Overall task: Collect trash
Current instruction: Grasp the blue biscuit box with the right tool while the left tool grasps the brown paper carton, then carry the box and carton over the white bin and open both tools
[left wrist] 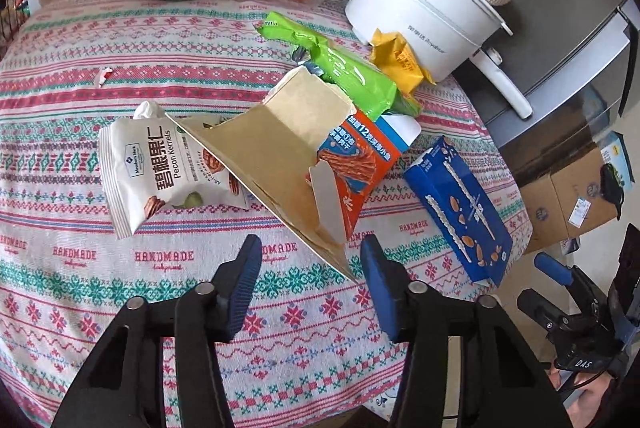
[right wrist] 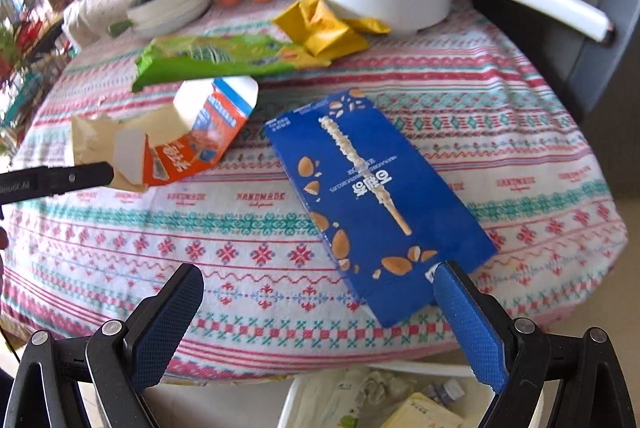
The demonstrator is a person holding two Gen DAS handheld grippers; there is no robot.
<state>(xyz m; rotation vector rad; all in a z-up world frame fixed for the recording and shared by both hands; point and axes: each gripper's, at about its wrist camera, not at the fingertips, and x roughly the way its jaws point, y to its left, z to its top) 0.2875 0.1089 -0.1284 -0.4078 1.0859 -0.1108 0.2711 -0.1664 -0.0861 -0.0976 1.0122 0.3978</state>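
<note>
Left claw (left wrist: pixel 310 268): spread wide, I have it low over the worktop with the torn-open orange and blue cardboard snack box (left wrist: pixel 304 156) reaching in between its pads; nothing pinched.
Right claw (right wrist: pixel 316 312): also spread, empty, hovering at the worktop's near edge with the flat blue cardboard biscuit box (right wrist: pixel 372 196) just ahead, its near end beside the right pad.
Other trash: white pecan kernel pouch (left wrist: pixel 160 164) beside the torn box, crumpled green plastic wrapper (left wrist: pixel 344 72) behind it, yellow wrapper (left wrist: pixel 400 62) against the white electric pot (left wrist: pixel 424 16).
Destination: a white bin with rubbish (right wrist: pixel 400 404) sits below the worktop edge, under my right claw.
Step in hand, as I judge it: take the torn box on the left.
Doing it well: I would close on the stiff brown flap edge, not the loose white tab, squeeze firmly, and lift clear of the pouch.
Cloth: patterned tablecloth (left wrist: pixel 160 308); keep the pads from snagging it.
</note>
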